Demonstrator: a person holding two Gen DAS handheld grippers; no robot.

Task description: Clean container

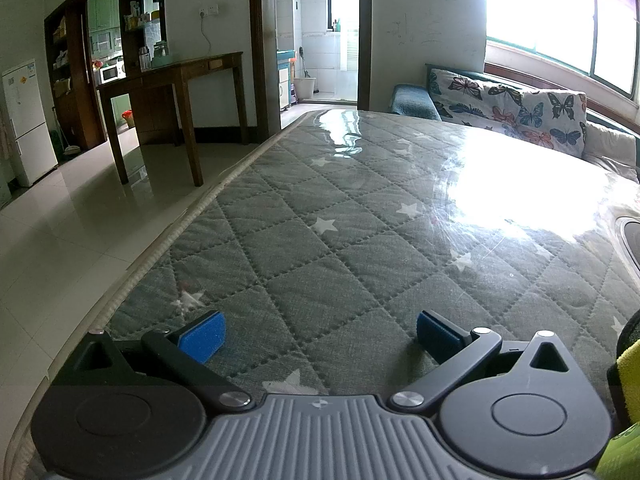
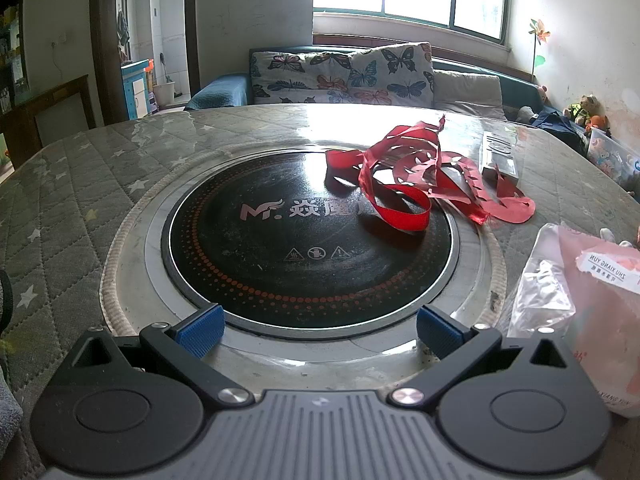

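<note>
My left gripper (image 1: 320, 338) is open and empty, low over a grey quilted star-print table cover (image 1: 340, 220) under clear plastic. A yellow-green cloth-like thing (image 1: 628, 364) shows at the right edge of that view. My right gripper (image 2: 318, 330) is open and empty, just in front of a round black induction cooktop (image 2: 280, 236) set into the table (image 2: 60, 208). A tangle of red ribbon (image 2: 424, 176) lies on the cooktop's far right side. No container is clearly in view.
A clear plastic bag with pink contents (image 2: 580, 292) lies to the right of the cooktop. A remote-like box (image 2: 500, 156) lies behind the ribbon. A butterfly-print sofa (image 2: 360, 76) stands beyond the table. The table's left edge (image 1: 160, 248) drops to the tiled floor.
</note>
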